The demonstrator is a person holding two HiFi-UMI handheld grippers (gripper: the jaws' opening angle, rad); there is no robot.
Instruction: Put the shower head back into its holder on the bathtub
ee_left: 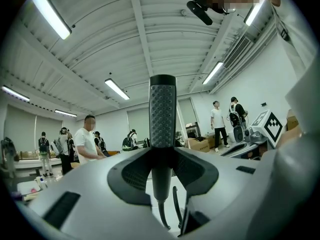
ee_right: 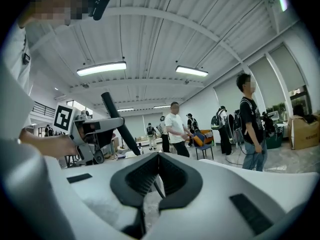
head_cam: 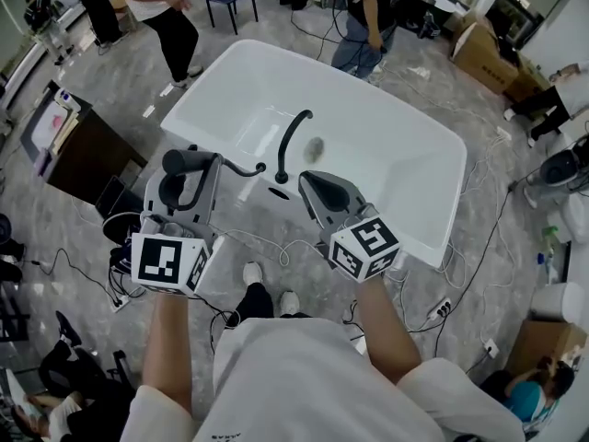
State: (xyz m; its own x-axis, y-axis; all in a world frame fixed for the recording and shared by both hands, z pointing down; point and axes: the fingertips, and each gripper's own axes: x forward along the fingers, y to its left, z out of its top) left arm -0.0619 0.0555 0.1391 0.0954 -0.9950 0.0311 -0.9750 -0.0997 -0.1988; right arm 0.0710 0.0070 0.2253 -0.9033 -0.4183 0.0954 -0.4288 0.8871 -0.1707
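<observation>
**Shower head** (ee_left: 163,114): black, with a dimpled grip. It stands upright between the jaws of the left gripper (head_cam: 189,171). The jaws are part-way apart and pressed on its handle from both sides, and the hold looks firm. It is in the air just outside the near long edge of the bathtub (head_cam: 213,88), toward the left corner, and seated in nothing.

**Hose** (head_cam: 241,168): black, running in a shallow sag from the handle's lower end toward the foot of the curved spout (head_cam: 293,138) on the near edge.

**Holder**: a dark fitting (head_cam: 279,192) sits on the near edge just beside the spout's foot. It is likely the holder but too small to confirm.

**Right gripper** (ee_right: 158,156): jaws closed together with nothing between them. It is held over the near edge, right of the spout.

**Status, as judged**: the head is carried but not yet docked.

**Risks, as judged**:
- The hose may snag on the spout or pull the head off line as it nears the edge.
- The round handle may twist or slip in the pads if the hose tugs.
- A head arriving tilted may miss the fitting's opening and knock the tub.
- The idle right gripper, close by, may crowd the approach
</observation>
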